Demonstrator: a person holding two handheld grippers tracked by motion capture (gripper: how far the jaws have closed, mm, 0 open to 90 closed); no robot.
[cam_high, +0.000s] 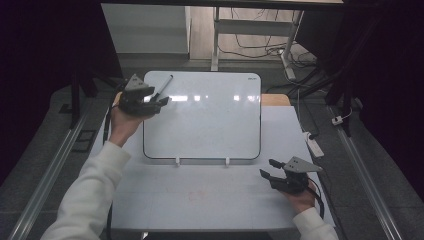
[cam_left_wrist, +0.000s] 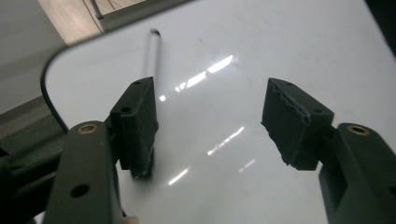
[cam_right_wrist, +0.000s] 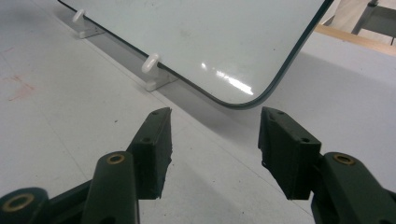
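Lying on the whiteboard (cam_high: 210, 120), the marker (cam_high: 163, 88) sits just beyond the released left gripper (cam_high: 159, 103)

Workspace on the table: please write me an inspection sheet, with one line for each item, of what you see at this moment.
Surface: pale grey table, with a faint reddish stain near the front.
Job's things: whiteboard lying flat, wiped clean, held by two white clips at its near edge; marker lying on the board's far left corner.
Clutter: nothing seen.
Grippers: left gripper open over the board beside the marker, nothing between its jaws; right gripper open over the bare table near the board's near right corner, empty.
Cables: power strip at the table's right edge; loose wires on the floor behind.
Surroundings: white table legs behind, dark curtains at both sides.
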